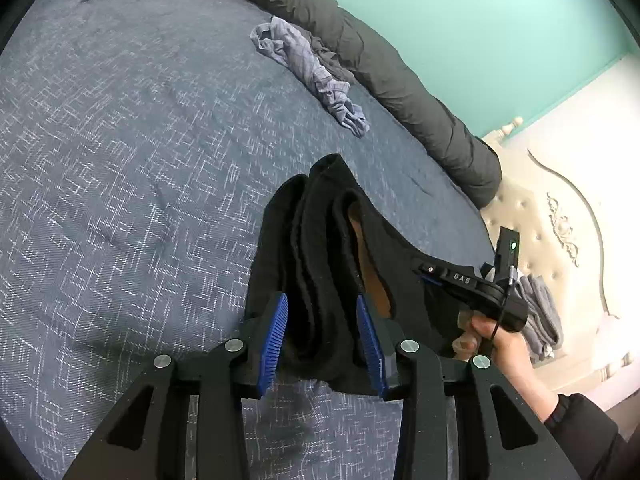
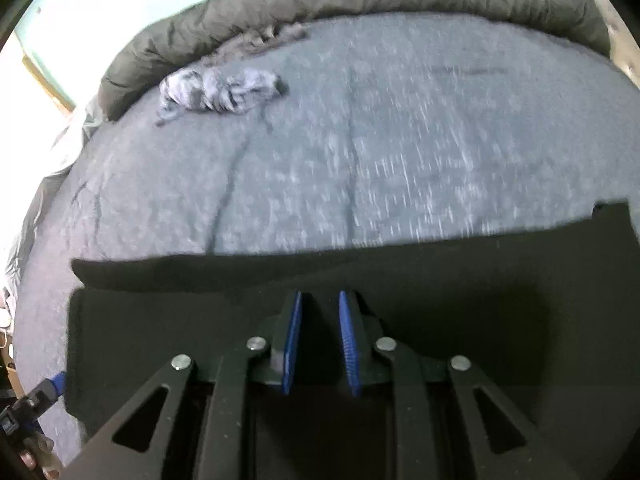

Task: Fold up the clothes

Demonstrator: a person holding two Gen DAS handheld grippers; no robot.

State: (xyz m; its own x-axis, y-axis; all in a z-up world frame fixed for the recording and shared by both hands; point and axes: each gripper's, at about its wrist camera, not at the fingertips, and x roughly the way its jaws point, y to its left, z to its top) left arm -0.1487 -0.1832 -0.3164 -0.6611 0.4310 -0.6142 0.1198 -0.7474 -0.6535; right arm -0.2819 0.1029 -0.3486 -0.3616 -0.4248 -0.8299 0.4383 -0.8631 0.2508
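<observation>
My left gripper clamps bunched folds of the black garment between its pads. My right gripper, jaws narrowly parted, pinches the same garment's edge; a crumpled plaid shirt lies well ahead.

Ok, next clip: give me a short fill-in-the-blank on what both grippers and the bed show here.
1. Both grippers hold a garment whose colour is ____.
2. The left gripper grips fabric bunched into thick ____.
3. The crumpled plaid shirt lies beside a rolled ____ duvet.
4. The wall behind the bed is ____.

Missing words: black; folds; grey; turquoise
</observation>
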